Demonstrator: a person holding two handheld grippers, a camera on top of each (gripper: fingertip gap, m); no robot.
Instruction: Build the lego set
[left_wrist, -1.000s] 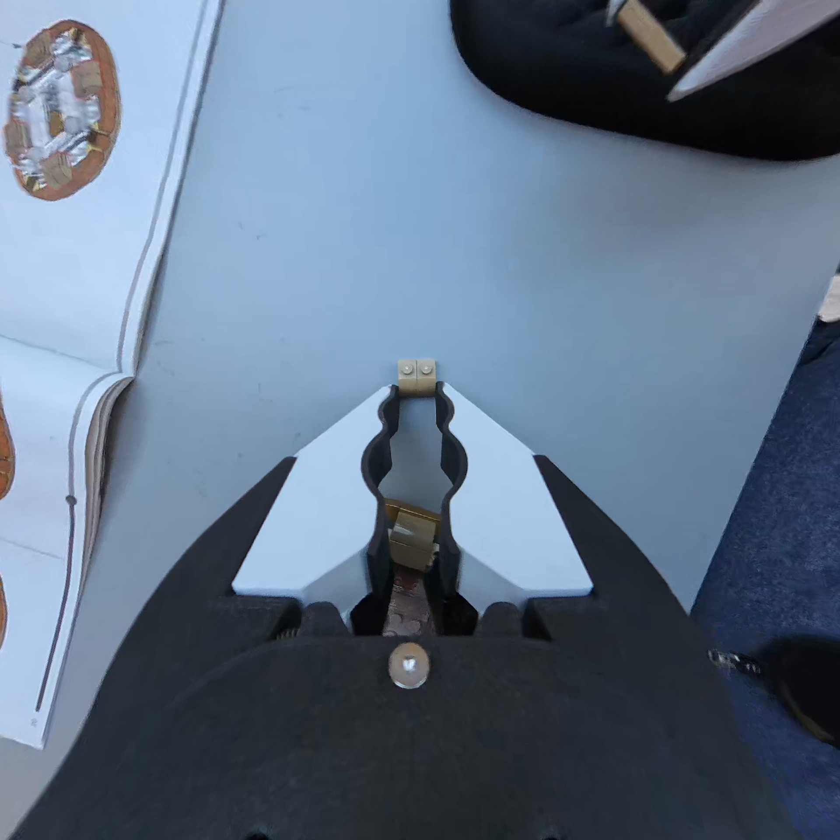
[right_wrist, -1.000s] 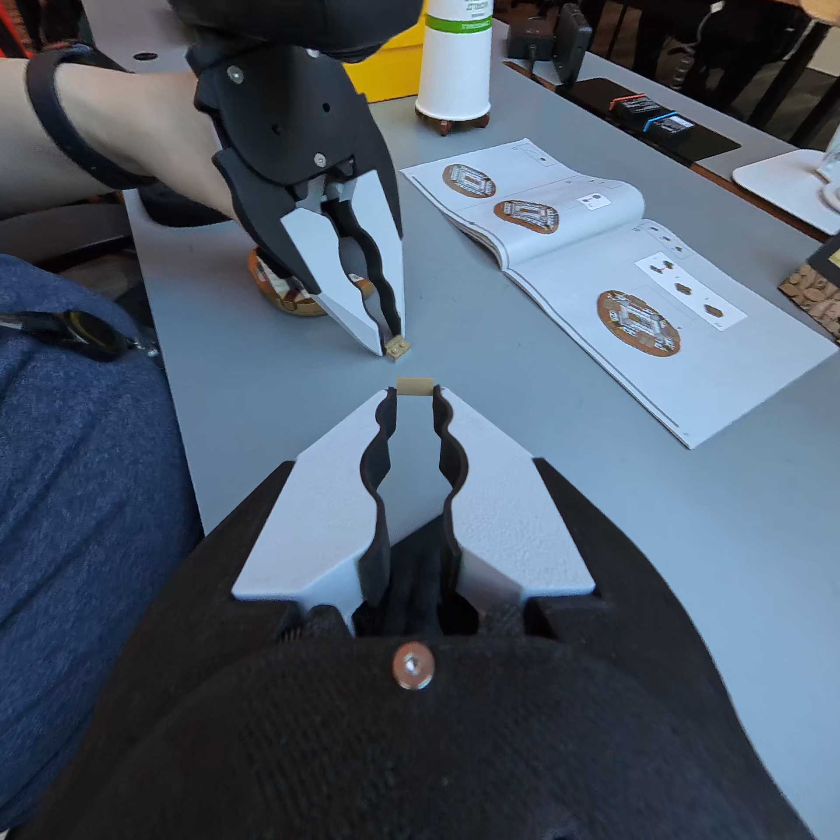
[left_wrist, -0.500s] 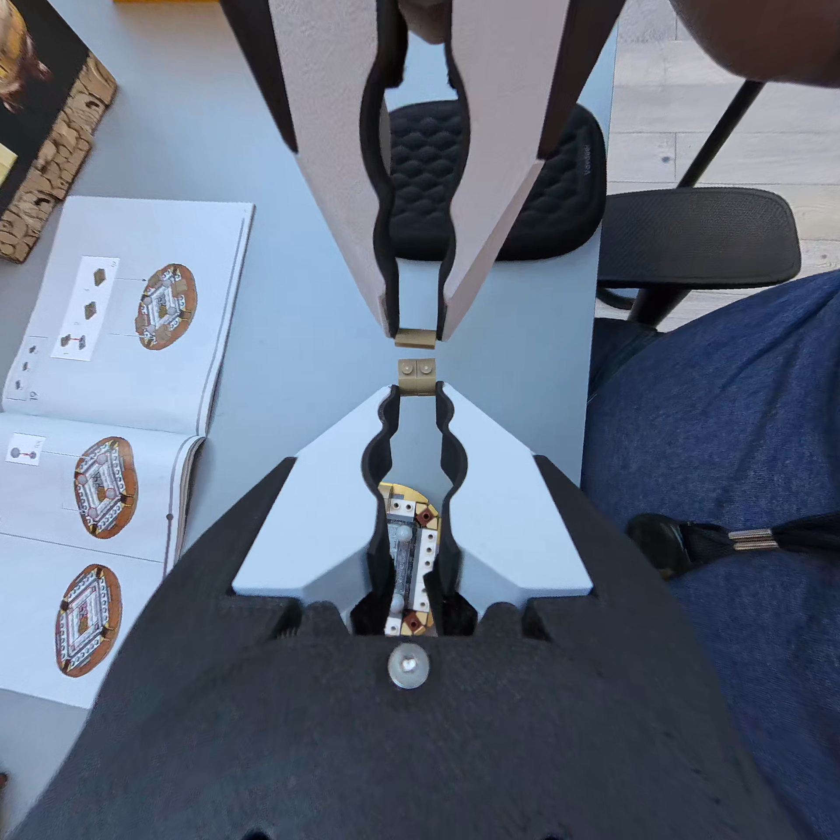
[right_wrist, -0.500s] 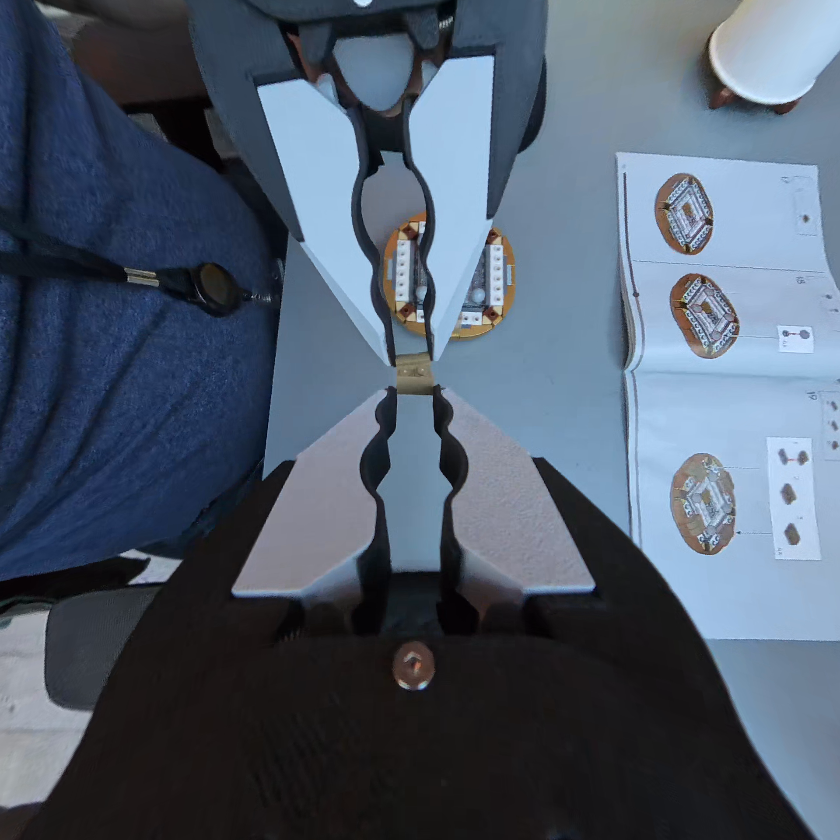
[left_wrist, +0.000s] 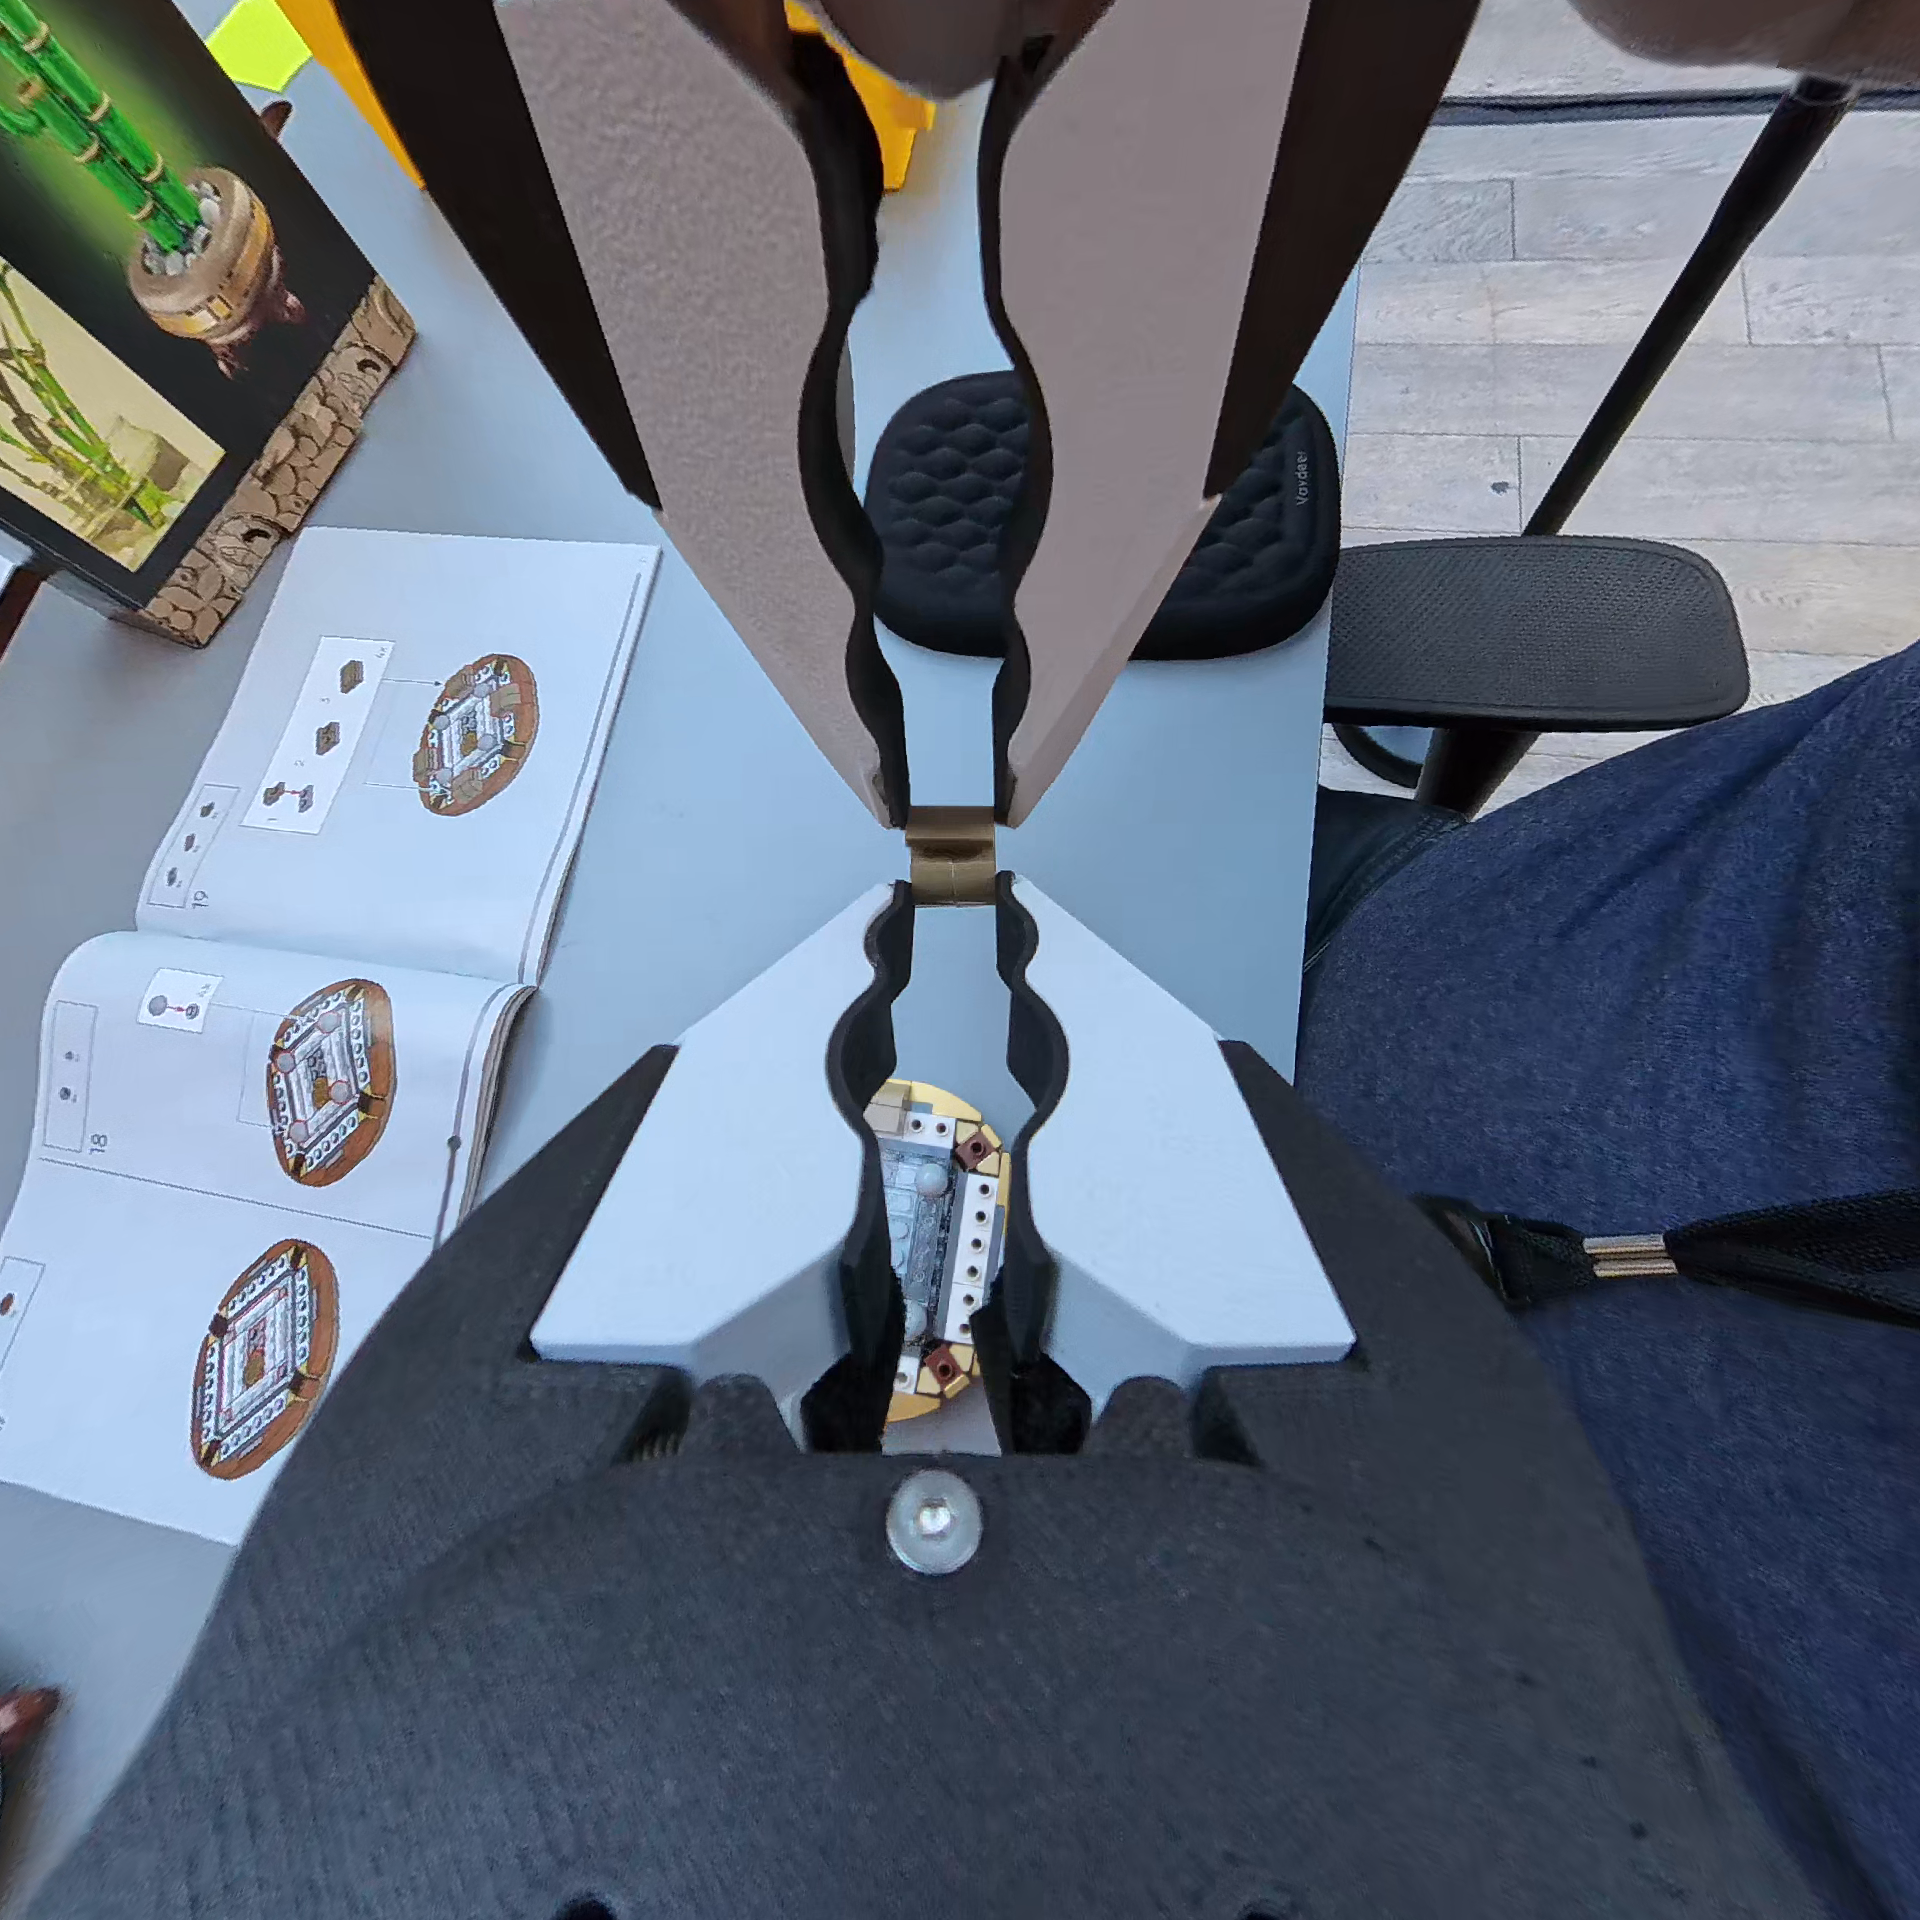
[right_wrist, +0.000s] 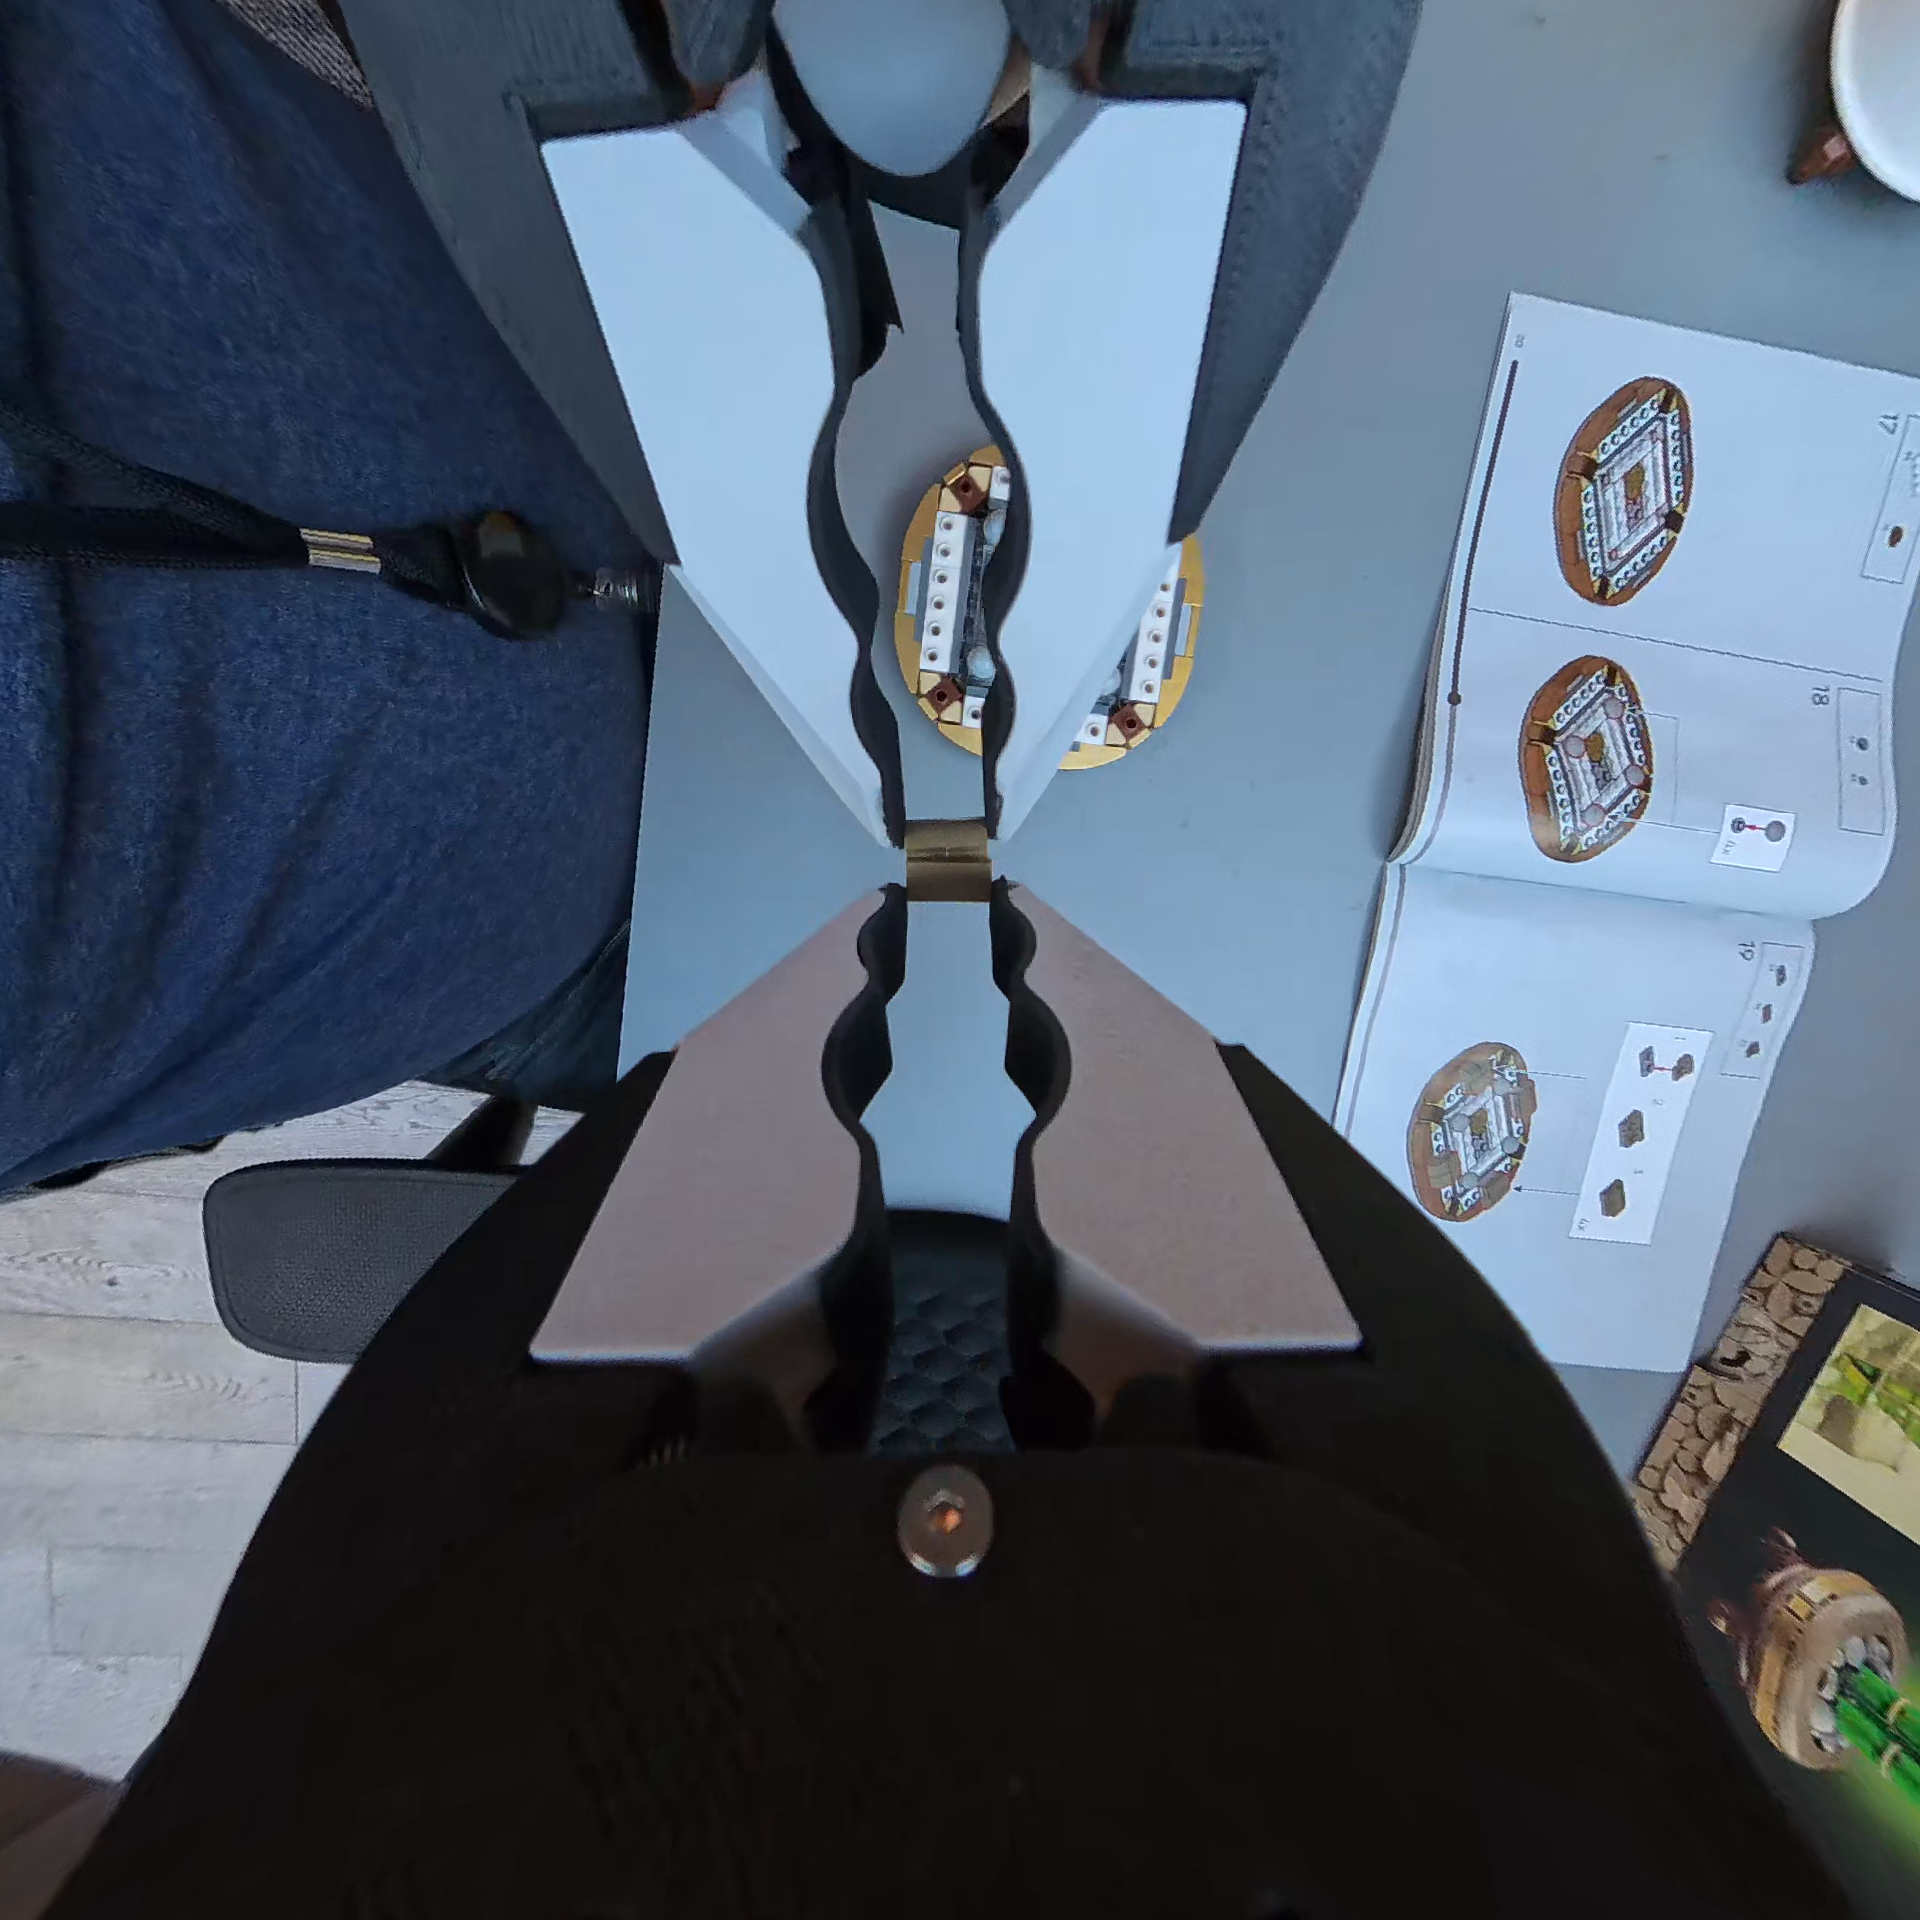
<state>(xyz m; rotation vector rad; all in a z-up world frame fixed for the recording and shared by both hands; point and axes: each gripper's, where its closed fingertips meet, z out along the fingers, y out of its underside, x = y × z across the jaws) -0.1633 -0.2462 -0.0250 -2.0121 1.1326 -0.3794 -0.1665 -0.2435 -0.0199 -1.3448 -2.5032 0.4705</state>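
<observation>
Left wrist view, grey table, open booklet, wood-plank floor, both jaws clamped on joined tan bricks

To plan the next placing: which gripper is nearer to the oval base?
Left. The left gripper hangs over the base; the right gripper, its brick against the left's, is farther off, over the black pad.

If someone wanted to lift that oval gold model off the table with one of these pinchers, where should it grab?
Probably across the short width of the oval gold model, coming straight down from above. It lies flat on the grey table, so only its long side edges offer opposing faces; the studded top gives nothing to pinch.
</observation>
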